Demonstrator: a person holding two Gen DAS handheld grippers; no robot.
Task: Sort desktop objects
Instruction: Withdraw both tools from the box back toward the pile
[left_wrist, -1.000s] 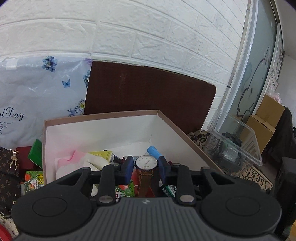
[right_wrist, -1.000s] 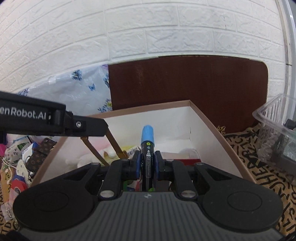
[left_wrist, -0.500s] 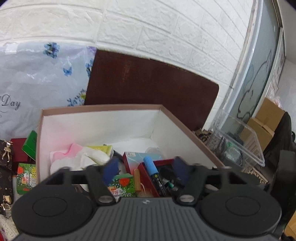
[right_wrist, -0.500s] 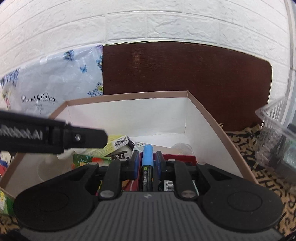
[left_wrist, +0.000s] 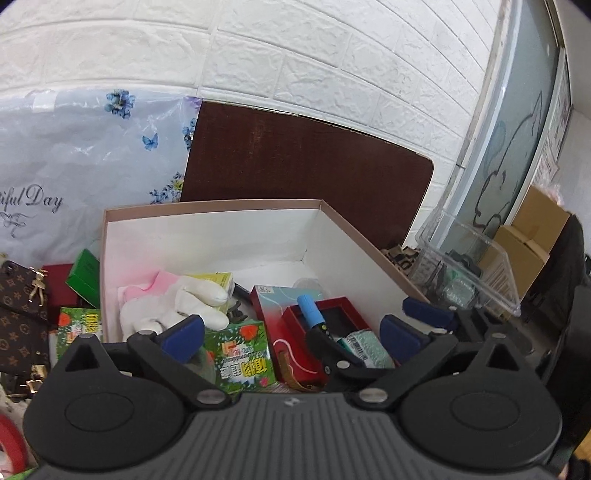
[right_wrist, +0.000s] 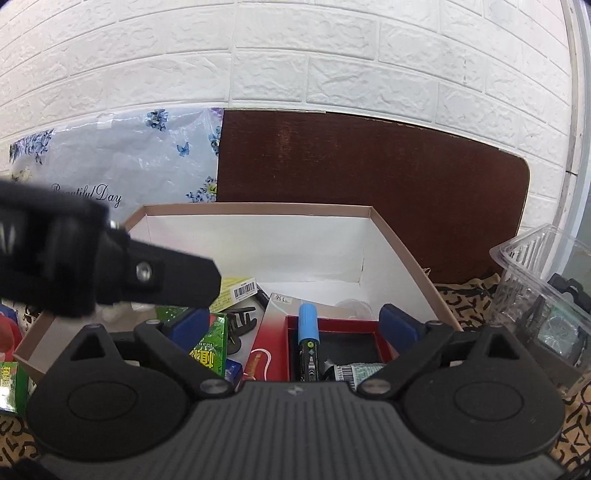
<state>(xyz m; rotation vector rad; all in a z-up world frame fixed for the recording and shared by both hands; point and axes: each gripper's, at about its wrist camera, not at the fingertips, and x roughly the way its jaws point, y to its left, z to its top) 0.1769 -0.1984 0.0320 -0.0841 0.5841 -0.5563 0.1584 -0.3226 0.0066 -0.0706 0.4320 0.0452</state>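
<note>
- Two grippers over the cardboard box (right_wrist: 400, 242), both jaws opening, nothing between the pads.
- Left gripper (left_wrist: 291, 334): angled down above the green carton (left_wrist: 242, 356); withdraw straight, clear of the box wall.
- Right gripper (right_wrist: 293, 325): marker (right_wrist: 308, 341) released, lying in the red tray (right_wrist: 334, 325); back out without nudging it.

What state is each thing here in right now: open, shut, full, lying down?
Left tongs: opening wide, nothing gripped.
Right tongs: opening, marker lies loose between them.
Blue-capped marker: capped, lying in the red tray.
Cardboard box: lidless, holding many items.
Red tray: open.
Clear plastic tub: open-topped, with items inside.
</note>
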